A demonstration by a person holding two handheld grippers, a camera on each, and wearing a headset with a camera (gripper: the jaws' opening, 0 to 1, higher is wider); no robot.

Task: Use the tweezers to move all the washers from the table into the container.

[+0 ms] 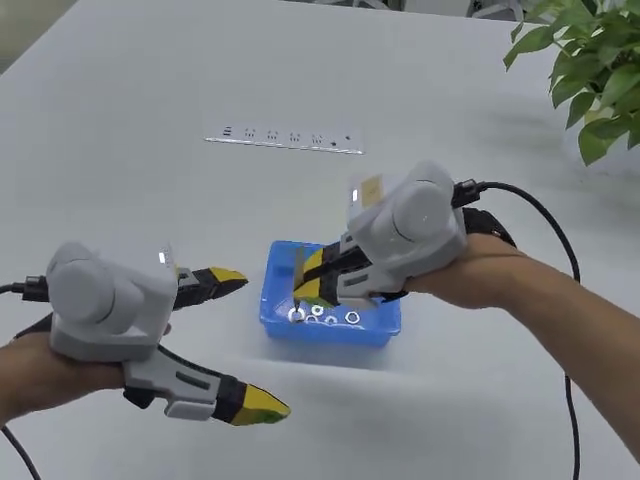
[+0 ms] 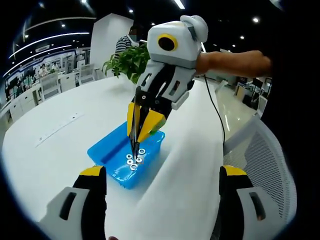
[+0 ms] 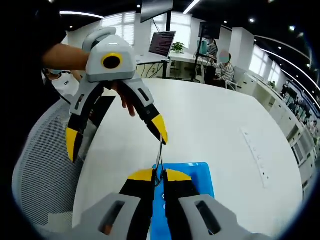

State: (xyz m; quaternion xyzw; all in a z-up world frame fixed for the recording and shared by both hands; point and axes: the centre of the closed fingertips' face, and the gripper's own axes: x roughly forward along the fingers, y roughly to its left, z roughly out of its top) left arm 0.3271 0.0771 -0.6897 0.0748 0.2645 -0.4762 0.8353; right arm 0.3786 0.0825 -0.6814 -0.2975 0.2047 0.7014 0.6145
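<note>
A blue container (image 1: 283, 262) stands on the white table (image 1: 150, 150) with several metal washers (image 1: 318, 313) lying in it. My right gripper (image 1: 318, 285) hovers over it, shut on a pair of thin tweezers (image 1: 297, 275) that point down, their tips right at the washers. In the left gripper view the tweezers (image 2: 135, 137) reach down to the washers (image 2: 133, 161) in the container (image 2: 107, 150). The right gripper view has its jaws (image 3: 159, 176) closed around the tweezers (image 3: 159, 157). My left gripper (image 1: 250, 343) stands open just left of the container with nothing in it.
A white power strip (image 1: 285, 138) lies further back on the table. A green plant (image 1: 590, 70) stands at the far right corner. A black cable (image 1: 560, 250) trails from the right gripper. A mesh chair (image 2: 260, 165) stands beside the table's edge.
</note>
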